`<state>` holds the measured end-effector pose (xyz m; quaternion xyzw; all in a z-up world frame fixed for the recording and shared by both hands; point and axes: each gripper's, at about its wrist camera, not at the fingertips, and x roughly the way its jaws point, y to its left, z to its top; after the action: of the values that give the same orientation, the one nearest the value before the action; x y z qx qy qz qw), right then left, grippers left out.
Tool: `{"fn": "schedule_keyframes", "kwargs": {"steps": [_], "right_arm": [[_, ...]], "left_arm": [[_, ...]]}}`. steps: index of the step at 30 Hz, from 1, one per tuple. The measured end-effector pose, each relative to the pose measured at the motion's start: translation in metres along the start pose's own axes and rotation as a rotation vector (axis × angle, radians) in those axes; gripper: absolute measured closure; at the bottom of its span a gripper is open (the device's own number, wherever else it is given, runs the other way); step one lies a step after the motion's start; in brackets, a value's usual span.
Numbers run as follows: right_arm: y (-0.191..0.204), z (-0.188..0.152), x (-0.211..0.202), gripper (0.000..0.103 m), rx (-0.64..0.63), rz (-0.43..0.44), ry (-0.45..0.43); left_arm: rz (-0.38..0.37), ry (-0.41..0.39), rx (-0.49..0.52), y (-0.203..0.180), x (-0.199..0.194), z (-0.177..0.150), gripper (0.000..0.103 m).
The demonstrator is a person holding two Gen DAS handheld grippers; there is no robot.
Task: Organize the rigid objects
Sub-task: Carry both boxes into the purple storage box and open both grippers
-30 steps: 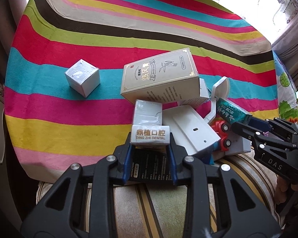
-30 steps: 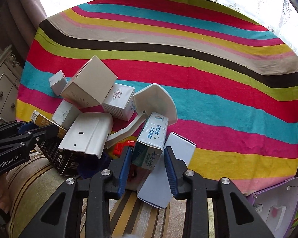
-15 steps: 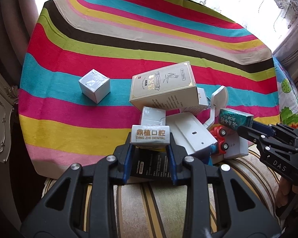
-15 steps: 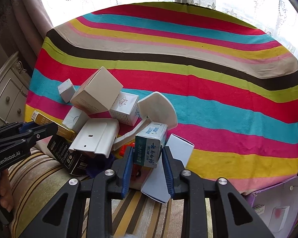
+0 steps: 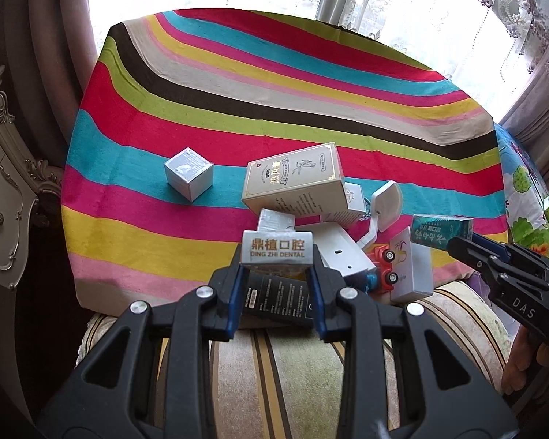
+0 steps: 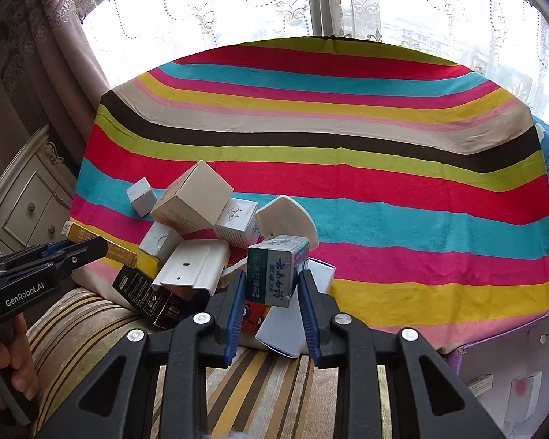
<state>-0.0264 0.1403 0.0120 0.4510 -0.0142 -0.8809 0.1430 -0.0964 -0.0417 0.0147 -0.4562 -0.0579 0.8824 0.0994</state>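
Both boxes lifted clear of the pile, left gripper [image 5: 276,274] pinching silver dental box [image 5: 277,252], right gripper [image 6: 271,292] pinching teal-and-white carton [image 6: 276,269].

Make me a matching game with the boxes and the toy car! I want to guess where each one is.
Things:
1. Ding Zhi Dental box
2. green toothpaste box
3. small silver cube box
4. red toy car

Places:
A. alone on the blue stripe, apart from the pile
B. between the fingers of the left gripper
C. in the pile, beside the white bracket
D. between the fingers of the right gripper

Pairs: 1-B, 2-D, 3-A, 4-C
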Motion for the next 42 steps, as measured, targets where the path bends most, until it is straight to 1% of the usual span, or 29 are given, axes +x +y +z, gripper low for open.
{"fn": "schedule_keyframes", "kwargs": {"steps": [6,12,17,22,31,32,34,38,42], "right_arm": [[-0.006,-0.004,-0.020,0.073,0.034,-0.002,-0.036],[-0.016,-0.013,-0.043,0.073,0.054,-0.021,-0.070],[-0.029,-0.024,-0.061,0.073,0.079,-0.045,-0.082],[-0.051,-0.036,-0.080,0.073,0.126,-0.085,-0.096],[-0.095,-0.060,-0.108,0.073,0.205,-0.149,-0.114],[-0.099,-0.063,-0.111,0.073,0.214,-0.157,-0.115],[-0.108,-0.068,-0.117,0.073,0.230,-0.173,-0.118],[-0.128,-0.080,-0.128,0.073,0.273,-0.206,-0.121],[-0.150,-0.092,-0.137,0.073,0.316,-0.247,-0.116]], "left_arm": [[-0.009,-0.022,0.017,-0.016,-0.015,-0.007,0.068],[-0.038,-0.036,0.052,-0.039,-0.028,-0.013,0.068],[-0.097,-0.030,0.075,-0.064,-0.033,-0.019,0.068],[-0.155,-0.013,0.106,-0.092,-0.035,-0.026,0.068],[-0.220,0.005,0.207,-0.148,-0.035,-0.037,0.068],[-0.234,0.010,0.216,-0.154,-0.035,-0.038,0.068],[-0.293,0.040,0.208,-0.163,-0.031,-0.040,0.068],[-0.383,0.090,0.200,-0.184,-0.024,-0.047,0.068],[-0.462,0.124,0.206,-0.205,-0.022,-0.053,0.068]]}}
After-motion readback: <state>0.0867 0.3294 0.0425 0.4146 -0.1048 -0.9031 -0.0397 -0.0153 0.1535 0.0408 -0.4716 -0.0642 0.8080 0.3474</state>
